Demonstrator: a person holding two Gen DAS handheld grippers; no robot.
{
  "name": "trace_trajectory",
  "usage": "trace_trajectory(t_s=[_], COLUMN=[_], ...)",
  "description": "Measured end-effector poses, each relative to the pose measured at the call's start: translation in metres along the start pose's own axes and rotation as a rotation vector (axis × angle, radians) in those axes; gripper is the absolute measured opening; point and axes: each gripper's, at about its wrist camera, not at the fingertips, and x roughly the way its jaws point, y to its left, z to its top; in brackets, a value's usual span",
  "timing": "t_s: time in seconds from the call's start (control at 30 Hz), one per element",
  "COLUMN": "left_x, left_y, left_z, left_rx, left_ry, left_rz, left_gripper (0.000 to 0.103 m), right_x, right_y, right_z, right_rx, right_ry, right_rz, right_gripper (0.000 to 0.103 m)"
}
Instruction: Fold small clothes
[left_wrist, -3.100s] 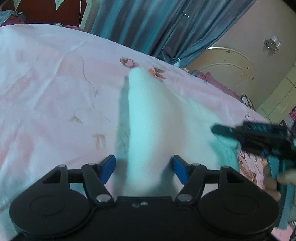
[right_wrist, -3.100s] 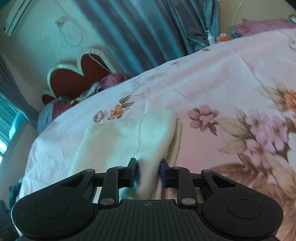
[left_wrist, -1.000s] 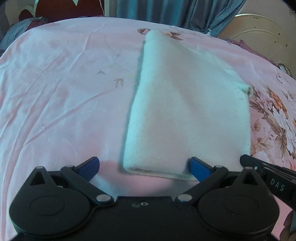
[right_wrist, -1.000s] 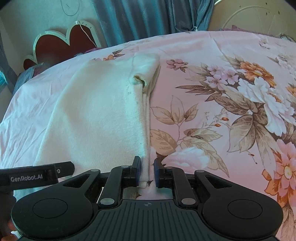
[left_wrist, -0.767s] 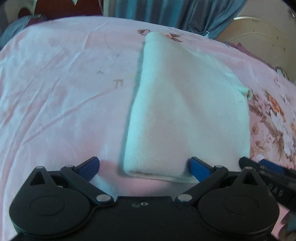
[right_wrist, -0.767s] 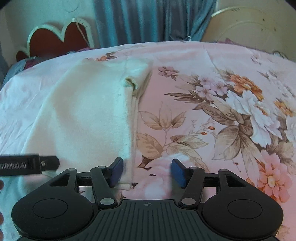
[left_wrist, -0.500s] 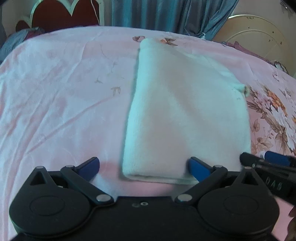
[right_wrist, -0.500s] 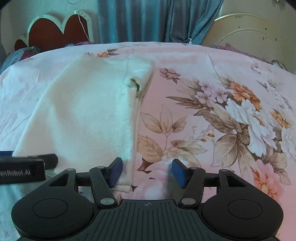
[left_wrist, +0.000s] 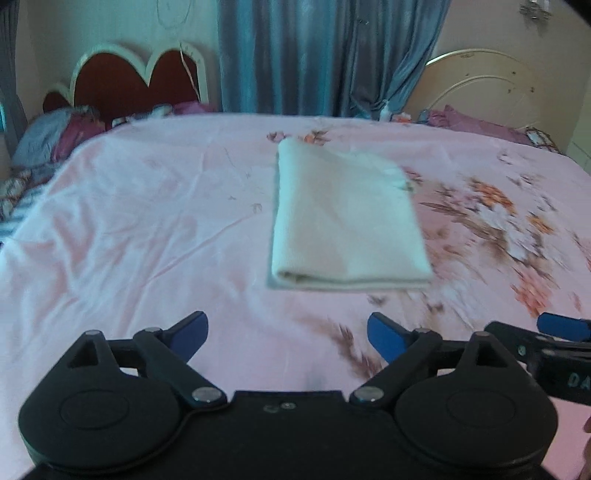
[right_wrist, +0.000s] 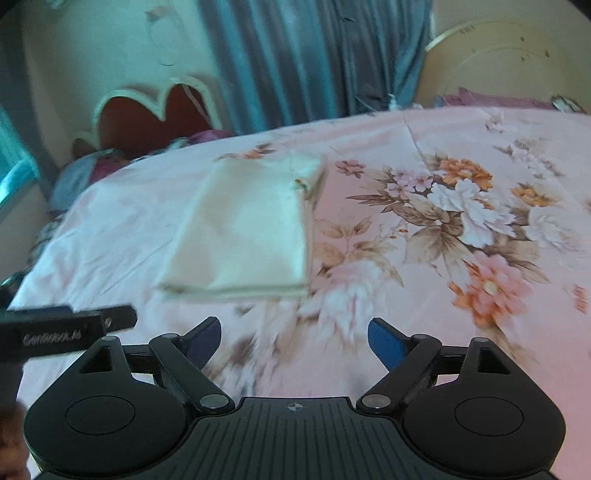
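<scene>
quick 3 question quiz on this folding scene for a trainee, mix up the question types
1. True or false: the white garment is clamped in the right claw.
2. Multiple choice: the garment lies on A) a wooden table B) a pink floral bedsheet C) a chair.
3. Fill in: the left claw has its jaws ____ with nothing between them.

Key
1. False: it lies folded on the sheet, beyond both claws; the right jaws have just been opening and are empty.
2. B
3. open
</scene>
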Motion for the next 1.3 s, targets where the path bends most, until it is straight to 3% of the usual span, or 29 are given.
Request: trace_trajectory(t_s=[0.2,0.33,0.57,0.83,1.3], left_x=[-0.09,-0.14,-0.195,-0.216,-0.215], left_y=[0.005,0.005,0.005,0.002,-0.008], left_z=[-0.036,-0.054,-0.077,-0.085,-0.085], left_rx=[-0.009,-0.006,-0.034,-0.073,-0.065], left_ry=[-0.055,-0.1,-0.135,-0.152,-0.159], left_rz=[0.018,0.044,0.047,0.032,0.053], left_gripper=[0.094,0.095,0.096,0.096,0.096], right_x=[-0.095,-0.153,-0.207,-0.233,-0.236], right_y=[0.029,0.047,0.055,0.061,0.054], right_z=[-0.037,-0.056,-0.066,-0.075,-0.076], right_rx=[-0.072,-0.111,-0.055,-0.102,-0.1], right_ry=[-0.097,-0.208,-0.29,-0.337,-0.345], right_rz=[-0.063,-0.074,-0.064,-0.084,-0.082], right_gripper=[0.102,0.103,0.103,0.103,0.103])
